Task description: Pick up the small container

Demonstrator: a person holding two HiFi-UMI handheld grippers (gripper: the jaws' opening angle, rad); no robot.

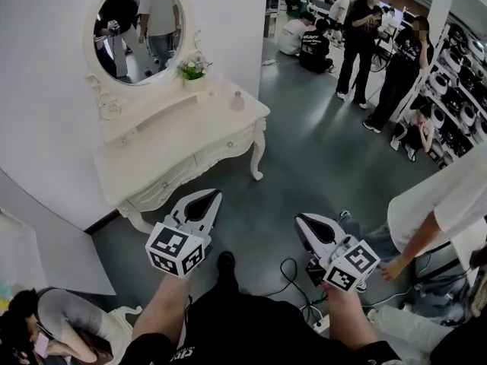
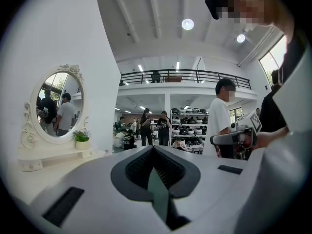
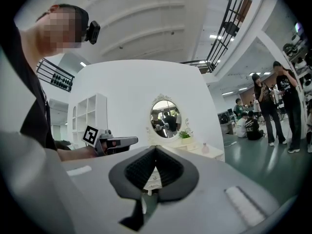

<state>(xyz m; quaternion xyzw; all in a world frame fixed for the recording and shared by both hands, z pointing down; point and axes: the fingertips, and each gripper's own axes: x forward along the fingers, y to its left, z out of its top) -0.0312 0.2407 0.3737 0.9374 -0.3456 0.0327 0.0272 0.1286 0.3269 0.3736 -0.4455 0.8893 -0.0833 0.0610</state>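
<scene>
The small container (image 1: 237,101) is a pale pink bottle that stands near the right end of the white vanity table (image 1: 175,154). The right gripper view shows the same container (image 3: 205,148) far ahead. My left gripper (image 1: 211,195) hangs in the air in front of the table, below its front edge. It is shut with nothing between the jaws, which meet at the tip in the left gripper view (image 2: 155,148). My right gripper (image 1: 303,221) is over the grey floor, right of the table, and is also shut and empty (image 3: 156,148). Both are well short of the container.
An oval mirror (image 1: 139,30) and a small potted plant (image 1: 193,71) stand at the table's back. Several people stand and sit at the far right (image 1: 358,36). A person in white (image 1: 449,204) stands close on the right. Cables (image 1: 293,276) lie by my feet. Someone crouches at the lower left (image 1: 53,318).
</scene>
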